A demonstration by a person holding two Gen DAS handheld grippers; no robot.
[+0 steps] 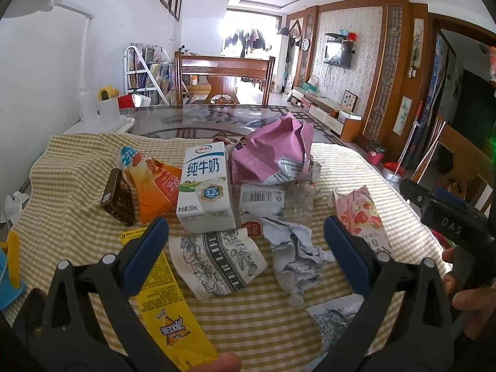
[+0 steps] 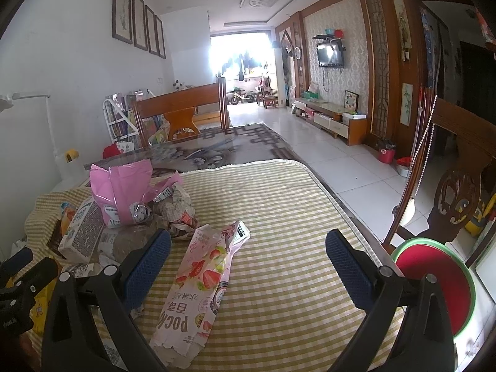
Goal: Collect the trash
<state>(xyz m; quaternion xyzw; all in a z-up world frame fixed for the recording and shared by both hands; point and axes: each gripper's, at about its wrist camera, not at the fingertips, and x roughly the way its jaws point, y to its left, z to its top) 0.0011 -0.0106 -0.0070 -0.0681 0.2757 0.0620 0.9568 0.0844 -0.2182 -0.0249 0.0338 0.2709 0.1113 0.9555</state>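
Note:
Trash lies on a yellow checked cloth [image 1: 71, 204]. My left gripper [image 1: 246, 229] is open above a printed paper wrapper [image 1: 217, 263] and a crumpled grey paper ball [image 1: 297, 254]. Behind them stand a white milk carton [image 1: 204, 186], an orange snack bag [image 1: 155, 183], a dark small box [image 1: 119, 197] and a pink bag [image 1: 272, 152]. A yellow wrapper [image 1: 164, 307] lies under the left finger. My right gripper [image 2: 248, 248] is open over a pink strawberry wrapper [image 2: 201, 282], which shows in the left view too as the strawberry wrapper [image 1: 361, 214].
A red bin with a green rim [image 2: 434, 285] stands off the table's right edge beside a carved wooden chair [image 2: 458, 192]. Another wooden chair [image 1: 223, 74] stands at the far end. A hand [image 1: 465, 291] holds the other gripper's handle at right. A white lamp [image 1: 83, 62] rises at left.

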